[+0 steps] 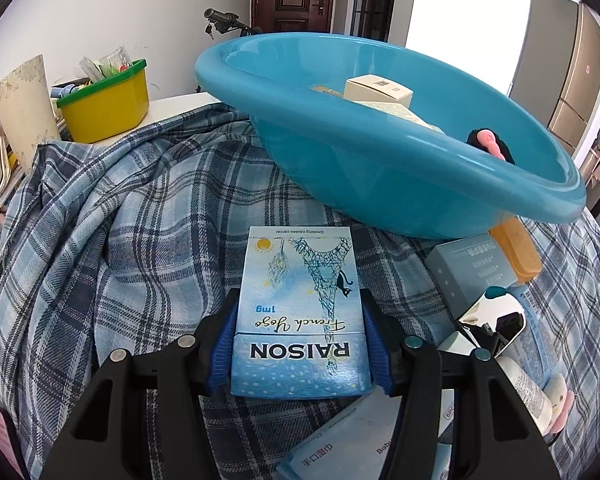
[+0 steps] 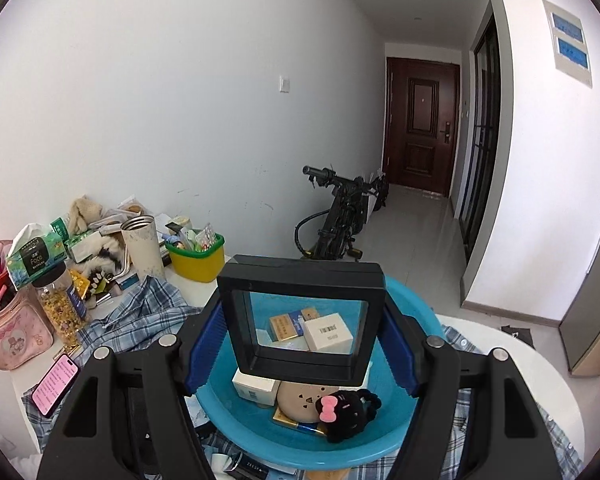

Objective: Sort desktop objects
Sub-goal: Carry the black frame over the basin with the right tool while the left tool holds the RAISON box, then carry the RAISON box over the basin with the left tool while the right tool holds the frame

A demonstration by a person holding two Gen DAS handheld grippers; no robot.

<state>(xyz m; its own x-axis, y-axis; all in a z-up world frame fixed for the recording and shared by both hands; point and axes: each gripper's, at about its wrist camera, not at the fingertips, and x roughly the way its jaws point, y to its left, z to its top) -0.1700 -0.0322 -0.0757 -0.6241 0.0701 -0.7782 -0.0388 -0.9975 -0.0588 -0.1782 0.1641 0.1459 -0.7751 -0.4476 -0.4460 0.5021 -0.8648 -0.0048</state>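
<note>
Blue pads of left gripper clamp a cigarette pack at lower centre over plaid cloth, basin upper right; right gripper grips black frame centre frame, above basin.

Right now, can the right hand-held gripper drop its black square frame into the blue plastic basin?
Probably yes: the right hand-held gripper holds the black square frame directly above the blue plastic basin, with nothing between them.
</note>
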